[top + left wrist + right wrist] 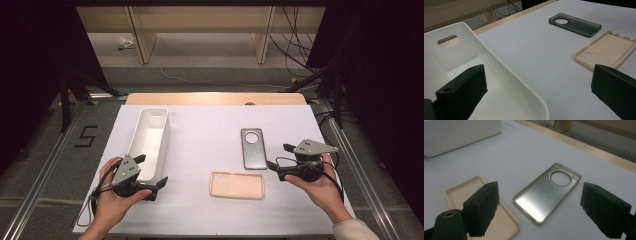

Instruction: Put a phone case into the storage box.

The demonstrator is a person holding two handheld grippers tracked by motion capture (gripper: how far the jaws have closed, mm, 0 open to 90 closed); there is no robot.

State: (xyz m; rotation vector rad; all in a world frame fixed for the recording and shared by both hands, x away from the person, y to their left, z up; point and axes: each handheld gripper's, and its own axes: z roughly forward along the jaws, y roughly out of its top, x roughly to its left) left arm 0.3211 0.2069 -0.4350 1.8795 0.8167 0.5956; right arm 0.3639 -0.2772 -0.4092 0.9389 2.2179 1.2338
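Grey translucent plastic phone case with round camera cutout [253, 148] flat on white table cover [210, 125], just ahead of right gripper [281, 161]; jaws spread wide, nothing between, framing case for likely pickup. Beige soft phone case [237, 185] beside it, hollow up. Left gripper [152, 172] released, empty, straddling near wall of long white plastic bin [151, 142], probable drop point.

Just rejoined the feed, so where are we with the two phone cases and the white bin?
Nothing looks done: the white bin holds nothing, and the grey case and beige case lie flat on the table. The right gripper is open beside the grey case; the left gripper is open at the bin. Both cases probably remain to be moved.
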